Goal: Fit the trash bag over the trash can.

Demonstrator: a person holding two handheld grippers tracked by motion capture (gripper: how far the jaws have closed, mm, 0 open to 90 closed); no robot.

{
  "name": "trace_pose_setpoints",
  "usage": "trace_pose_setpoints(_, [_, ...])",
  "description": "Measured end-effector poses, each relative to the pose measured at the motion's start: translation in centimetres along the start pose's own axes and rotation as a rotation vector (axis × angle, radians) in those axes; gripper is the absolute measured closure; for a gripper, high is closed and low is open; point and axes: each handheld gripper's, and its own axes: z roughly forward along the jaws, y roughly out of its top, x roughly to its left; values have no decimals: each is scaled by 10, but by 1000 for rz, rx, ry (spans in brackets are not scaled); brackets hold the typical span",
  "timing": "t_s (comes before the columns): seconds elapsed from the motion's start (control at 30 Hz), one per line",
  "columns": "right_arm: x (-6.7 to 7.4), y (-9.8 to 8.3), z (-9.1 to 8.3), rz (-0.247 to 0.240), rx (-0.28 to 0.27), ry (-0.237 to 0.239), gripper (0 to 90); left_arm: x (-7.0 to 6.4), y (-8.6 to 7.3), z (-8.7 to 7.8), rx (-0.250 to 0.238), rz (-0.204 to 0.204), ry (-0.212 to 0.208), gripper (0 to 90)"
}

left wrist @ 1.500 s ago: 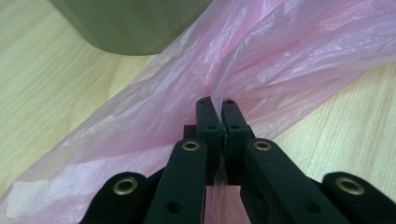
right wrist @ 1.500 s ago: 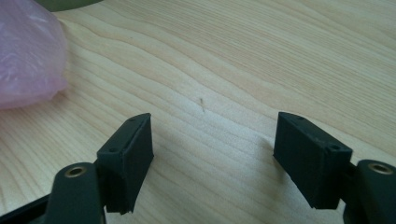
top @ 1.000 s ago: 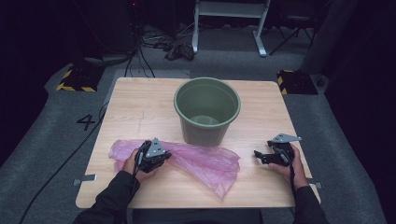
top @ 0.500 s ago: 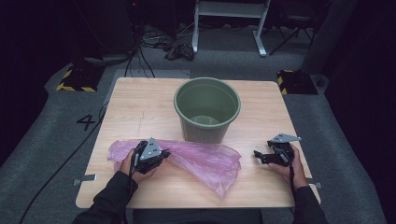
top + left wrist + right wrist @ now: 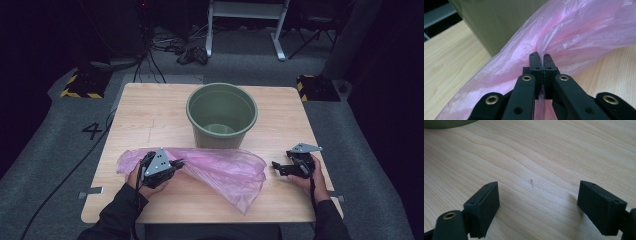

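Am clamping left hand-held gripper (image 5: 176, 163) on pink plastic bag (image 5: 220, 170), film bunching between closed jaws. Bag lying on counter (image 5: 150, 115) in front of green bucket (image 5: 222, 115), long axis running crosswise, stretching toward right hand-held gripper (image 5: 276, 166). Right one sitting low beside bag's end, jaws apart, nothing between.

Wooden table (image 5: 150, 115): green bucket (image 5: 222, 116), pink plastic bag (image 5: 220, 170).

High view above the table (image 5: 150, 115), facing forward and down; gripper views close, low over its wood
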Motion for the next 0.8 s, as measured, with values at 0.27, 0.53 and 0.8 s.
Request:
trace_pose_setpoints(0.27, [2, -3, -3, 11, -2, -14, 179, 1, 10, -17, -94, 13, 23, 896])
trace_pose_setpoints(0.53, [2, -3, -3, 13, -2, -12, 179, 6, 15, -37, -210, 2, 12, 896])
trace_pose_setpoints(0.8, [2, -3, -3, 14, -2, -14, 179, 11, 26, -51, -256, -5, 56, 896])
